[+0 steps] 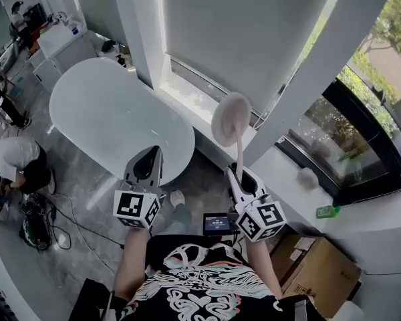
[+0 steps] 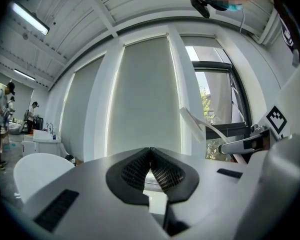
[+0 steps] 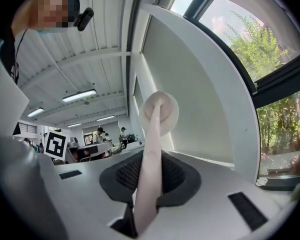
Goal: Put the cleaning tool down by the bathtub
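The cleaning tool (image 1: 231, 119) is a pale pink handle with a round cream pad on top. My right gripper (image 1: 242, 174) is shut on the handle and holds it upright, right of the bathtub and in front of the window sill. In the right gripper view the handle (image 3: 151, 169) runs up between the dark pads to the round head (image 3: 160, 111). The white oval bathtub (image 1: 113, 116) lies at the left. My left gripper (image 1: 147, 166) hovers over the tub's near end, its pads (image 2: 160, 173) closed together with nothing between them. In the left gripper view the cleaning tool (image 2: 197, 125) shows at the right.
A raised white window sill (image 1: 207, 105) runs behind the tub. People work at the left near cables on the grey floor (image 1: 87, 199). A cardboard box (image 1: 317, 273) sits at the lower right, a green object (image 1: 326, 211) on the ledge, a counter (image 1: 60, 42) beyond the tub.
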### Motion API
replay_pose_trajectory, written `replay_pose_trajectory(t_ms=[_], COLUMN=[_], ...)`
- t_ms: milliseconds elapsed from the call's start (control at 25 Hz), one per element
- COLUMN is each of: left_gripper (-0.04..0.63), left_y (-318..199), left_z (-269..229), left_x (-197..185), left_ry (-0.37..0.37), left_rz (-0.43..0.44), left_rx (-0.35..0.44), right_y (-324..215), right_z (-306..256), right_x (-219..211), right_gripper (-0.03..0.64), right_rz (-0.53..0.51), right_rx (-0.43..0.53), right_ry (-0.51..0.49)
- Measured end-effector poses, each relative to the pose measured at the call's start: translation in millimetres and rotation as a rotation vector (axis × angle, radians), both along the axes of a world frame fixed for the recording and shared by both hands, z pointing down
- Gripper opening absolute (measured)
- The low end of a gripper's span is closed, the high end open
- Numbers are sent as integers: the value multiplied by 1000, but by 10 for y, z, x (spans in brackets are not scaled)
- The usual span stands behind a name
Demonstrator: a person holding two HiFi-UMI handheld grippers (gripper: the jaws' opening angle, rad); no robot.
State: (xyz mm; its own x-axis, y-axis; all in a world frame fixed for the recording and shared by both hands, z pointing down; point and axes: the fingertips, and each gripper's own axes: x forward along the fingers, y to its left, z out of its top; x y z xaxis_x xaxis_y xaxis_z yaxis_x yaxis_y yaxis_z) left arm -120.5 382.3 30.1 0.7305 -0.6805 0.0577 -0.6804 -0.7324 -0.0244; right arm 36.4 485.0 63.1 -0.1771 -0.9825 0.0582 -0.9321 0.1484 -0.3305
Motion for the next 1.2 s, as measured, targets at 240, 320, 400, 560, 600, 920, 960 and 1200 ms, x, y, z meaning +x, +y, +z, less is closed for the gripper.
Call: replay_pose_trajectory(t_ms=[240,320,400,560,600,920,960,1200], left_gripper=[17,17,17,17,17,17,17,17], left_y=[-971,-1321,-1652,-2226,-2351,-3005,-3063,-3395], left_z=[-51,-74,-105,-127,-128,-77,-72,-103], left_x=[158,199,264,377,389,438,435,457], left_ry=[14,16,15,23,26,33,36,54], left_rz=[24,31,43,62,64,86,83,53], left_rx=[-23,-33,-32,-27,-25,-37,-40,-42], right_y=[-948,-1278,-1583,-2105,-2223,-2922,-2975,-3308], right_z=[-77,-125,-169,-184,-172,-96,-95,-85], right_x=[171,191,227,330,344,286,283,382], right_gripper=[86,86,86,86,86,86,86,86], right_rz=[20,23,27,48,52,40,37,18], right_rx=[-15,-19,-20,-15,-15,-42,-45,-60], right_ry=[5,11,18,15,13,9,9,15])
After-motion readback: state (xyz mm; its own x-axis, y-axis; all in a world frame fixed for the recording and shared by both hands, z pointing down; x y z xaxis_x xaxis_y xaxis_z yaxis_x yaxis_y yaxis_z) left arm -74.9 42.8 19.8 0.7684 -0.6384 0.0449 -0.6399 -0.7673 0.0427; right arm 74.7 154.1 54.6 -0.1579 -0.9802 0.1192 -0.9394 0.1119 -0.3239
